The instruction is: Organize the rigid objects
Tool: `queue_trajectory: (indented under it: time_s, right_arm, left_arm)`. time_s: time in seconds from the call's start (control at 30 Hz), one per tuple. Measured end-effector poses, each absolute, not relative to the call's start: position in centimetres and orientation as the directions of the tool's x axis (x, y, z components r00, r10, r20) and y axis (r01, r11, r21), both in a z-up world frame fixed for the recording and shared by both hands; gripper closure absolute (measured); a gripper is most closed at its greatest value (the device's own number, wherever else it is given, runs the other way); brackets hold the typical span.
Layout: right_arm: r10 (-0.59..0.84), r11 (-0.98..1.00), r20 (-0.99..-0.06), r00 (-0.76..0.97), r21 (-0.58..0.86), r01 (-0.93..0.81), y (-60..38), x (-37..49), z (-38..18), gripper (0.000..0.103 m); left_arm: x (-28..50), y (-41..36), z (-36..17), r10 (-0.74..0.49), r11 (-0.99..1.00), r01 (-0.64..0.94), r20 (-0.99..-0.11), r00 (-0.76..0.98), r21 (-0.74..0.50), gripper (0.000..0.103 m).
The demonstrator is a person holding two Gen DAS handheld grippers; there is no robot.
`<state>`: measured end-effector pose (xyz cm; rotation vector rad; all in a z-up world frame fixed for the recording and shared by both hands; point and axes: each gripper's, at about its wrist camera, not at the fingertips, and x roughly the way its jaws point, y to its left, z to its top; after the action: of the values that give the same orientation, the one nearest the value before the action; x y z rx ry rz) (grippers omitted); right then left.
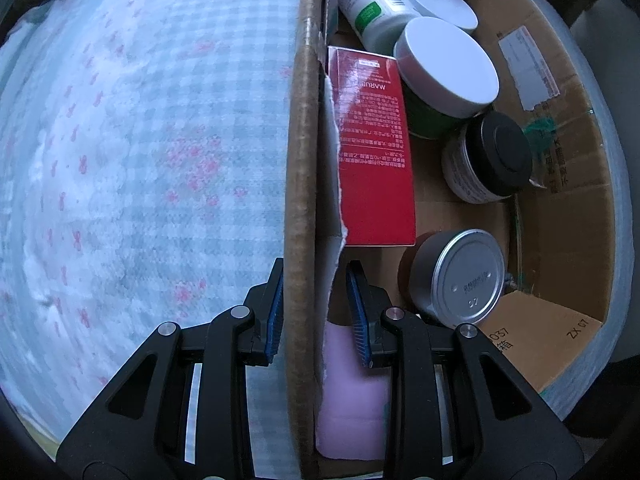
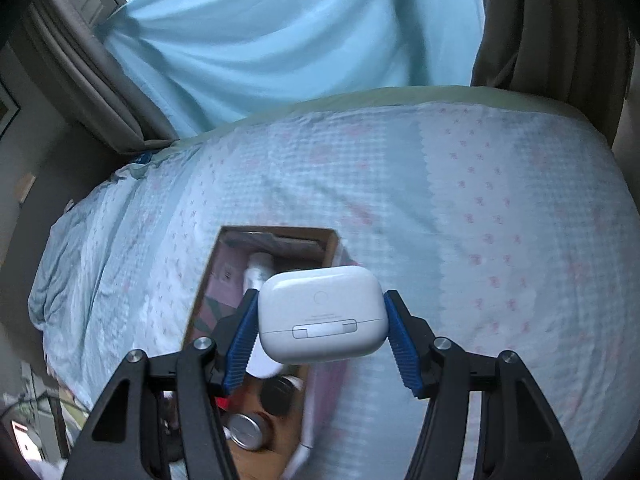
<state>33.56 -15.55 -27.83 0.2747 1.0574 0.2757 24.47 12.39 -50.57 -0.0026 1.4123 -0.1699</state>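
With the left tool [image 1: 316, 312] clamped on the cardboard box [image 1: 298, 160] wall, the smooth white earbud case [image 2: 322, 314] pinched in the right tool [image 2: 320, 334] above that box could slip out onto the bed [image 2: 480, 220].

Between your right tongs [image 2: 322, 334] you see a plain white case [image 2: 322, 314]. Their pads [image 2: 402, 344] are blue on black arms. Beyond them, the bed cover [image 2: 480, 220] is pale blue check with pink bows. Past your left tongs [image 1: 316, 312], a brown cardboard box [image 1: 300, 160] holds a red carton [image 1: 374, 152], a silver tin [image 1: 460, 276] and white-lidded jars [image 1: 450, 64].
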Motion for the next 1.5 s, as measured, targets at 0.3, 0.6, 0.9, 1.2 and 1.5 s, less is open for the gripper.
queue_trajectory:
  time_s: [0.3,0.6,0.9,1.2,1.5]
  right_arm:
    - [0.307,0.946,-0.858,0.412,0.323,-0.031,-8.0,37.8,-31.4,0.046]
    - [0.239,0.968,-0.902,0.360,0.249,-0.019,-4.0,41.3,-35.6,0.046]
    - [0.199,0.975,-0.911,0.362,0.223,0.025,-3.8,42.5,-36.8,0.000]
    - [0.236,0.968,-0.903,0.360,0.250,-0.007,-5.2,40.9,-37.0,0.000]
    - [0.278,0.957,-0.889,0.364,0.289,-0.026,-5.8,39.4,-36.6,0.000]
  left_arm:
    - [24.7,12.8,-50.7,-0.148,0.984,0.125,-0.979,0.141,-0.130,0.079]
    - [25.2,13.6,-50.7,-0.164,0.983,0.099,-0.979,0.124,-0.152,0.079]
    - [25.9,13.5,-51.0,-0.173,0.982,0.093,-0.979,0.108,-0.163,0.079]
    - [26.4,13.8,-51.3,-0.148,0.985,0.109,-0.982,0.113,-0.136,0.079]
    - [26.5,13.1,-50.9,-0.129,0.988,0.098,-0.985,0.117,-0.117,0.079]
